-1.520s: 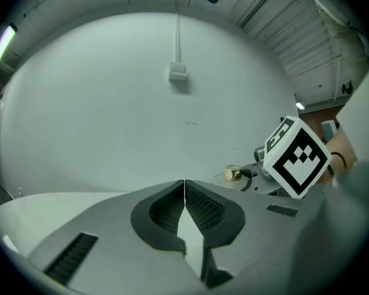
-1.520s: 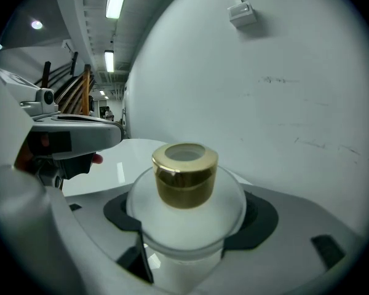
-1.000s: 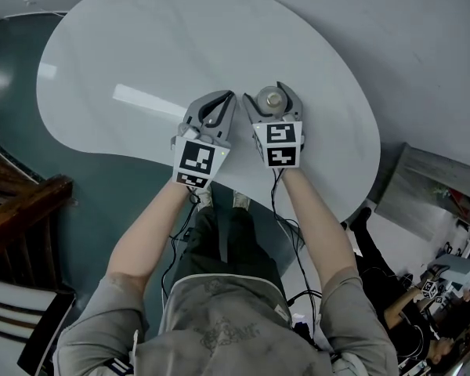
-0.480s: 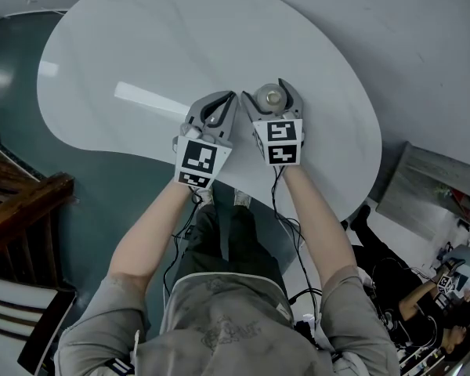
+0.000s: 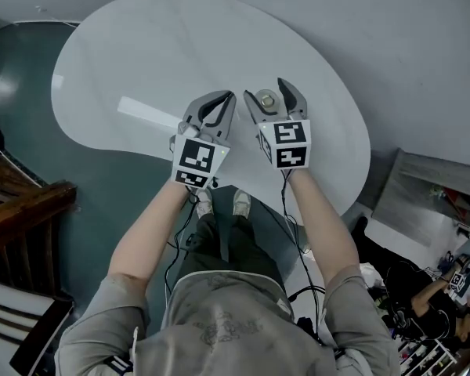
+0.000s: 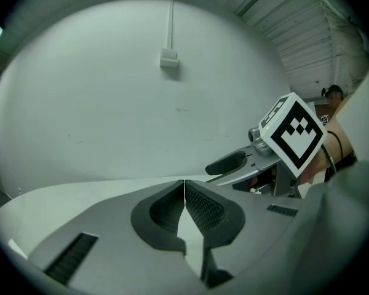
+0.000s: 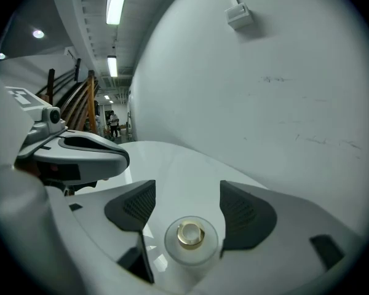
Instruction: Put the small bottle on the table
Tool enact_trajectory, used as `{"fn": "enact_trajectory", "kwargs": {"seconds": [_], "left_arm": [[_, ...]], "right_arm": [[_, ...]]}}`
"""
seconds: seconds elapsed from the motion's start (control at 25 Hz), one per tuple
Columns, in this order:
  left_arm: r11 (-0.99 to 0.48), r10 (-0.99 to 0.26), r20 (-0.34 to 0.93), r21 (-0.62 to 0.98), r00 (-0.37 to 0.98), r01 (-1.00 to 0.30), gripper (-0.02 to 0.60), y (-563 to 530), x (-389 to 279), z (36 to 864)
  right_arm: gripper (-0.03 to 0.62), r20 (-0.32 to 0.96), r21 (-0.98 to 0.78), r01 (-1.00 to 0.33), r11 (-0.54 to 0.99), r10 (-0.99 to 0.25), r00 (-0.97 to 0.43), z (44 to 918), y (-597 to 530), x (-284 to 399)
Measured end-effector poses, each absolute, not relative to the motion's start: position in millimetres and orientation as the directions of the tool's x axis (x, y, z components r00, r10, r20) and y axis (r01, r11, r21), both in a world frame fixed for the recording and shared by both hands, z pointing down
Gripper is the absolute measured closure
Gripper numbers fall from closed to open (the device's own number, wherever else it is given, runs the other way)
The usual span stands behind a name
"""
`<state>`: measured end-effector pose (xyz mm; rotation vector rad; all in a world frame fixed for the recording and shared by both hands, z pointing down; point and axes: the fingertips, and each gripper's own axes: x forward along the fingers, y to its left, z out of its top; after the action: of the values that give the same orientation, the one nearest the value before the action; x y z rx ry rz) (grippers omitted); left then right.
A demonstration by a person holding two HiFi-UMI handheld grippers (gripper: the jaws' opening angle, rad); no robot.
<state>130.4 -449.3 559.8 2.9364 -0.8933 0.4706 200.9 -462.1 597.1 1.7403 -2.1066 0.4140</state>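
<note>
The right gripper (image 5: 268, 92) has its fingers (image 7: 249, 211) spread wide around the small bottle (image 7: 190, 235), which stands upright on the white table (image 5: 141, 45). At the bottle's 9 o'clock, the left gripper (image 6: 184, 189) has its fingers (image 6: 200, 208) pressed together, holding nothing.

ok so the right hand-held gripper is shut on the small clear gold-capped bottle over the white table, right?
No: the right hand-held gripper is open, jaws apart either side of the small clear gold-capped bottle over the white table. The right gripper view shows it.

small bottle (image 7: 190, 237), base hidden, wooden furniture (image 5: 27, 202) cropped
</note>
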Motion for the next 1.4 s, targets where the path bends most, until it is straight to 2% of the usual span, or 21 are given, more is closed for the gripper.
{"fn": "enact_trajectory", "kwargs": {"seconds": [0.08,0.12,0.16,0.4,0.8,1.08,1.4], "left_arm": [[-0.833,-0.543,0.284,-0.06,0.79,-0.55,0.563,-447.8,128.5,541.7],[-0.834,-0.542,0.277,-0.059,0.793,-0.549,0.563,-446.2,127.3,531.7],[-0.835,-0.542,0.269,-0.059,0.796,-0.548,0.563,-443.6,125.6,520.9],[-0.826,-0.563,0.195,-0.13,0.803,-0.548,0.563,-424.8,115.1,448.2],[-0.799,-0.597,0.099,-0.154,0.796,-0.581,0.563,-373.3,94.4,362.8],[-0.795,-0.598,0.089,-0.192,0.796,-0.576,0.563,-330.3,71.4,328.2],[-0.782,-0.606,0.006,-0.189,0.796,-0.594,0.563,-295.0,45.6,276.6]], "right_arm": [[0.277,0.443,0.016,-0.979,0.204,-0.879,-0.176,575.1,-457.5,200.6],[0.364,0.426,0.022,-0.98,0.199,-0.889,-0.171,562.3,-454.8,201.6],[0.41,0.409,0.03,-0.981,0.192,-0.898,-0.163,549.0,-451.2,202.3],[0.479,0.313,0.029,-0.989,0.143,-0.941,-0.127,466.7,-425.6,204.2],[0.514,0.169,0.063,-0.984,0.168,-0.973,-0.156,347.8,-353.5,189.9],[0.531,0.084,0.1,-0.973,0.207,-0.976,-0.199,279.8,-291.9,173.6],[0.551,0.024,0.213,-0.957,0.199,-0.98,-0.198,253.9,-238.1,158.1]]}}
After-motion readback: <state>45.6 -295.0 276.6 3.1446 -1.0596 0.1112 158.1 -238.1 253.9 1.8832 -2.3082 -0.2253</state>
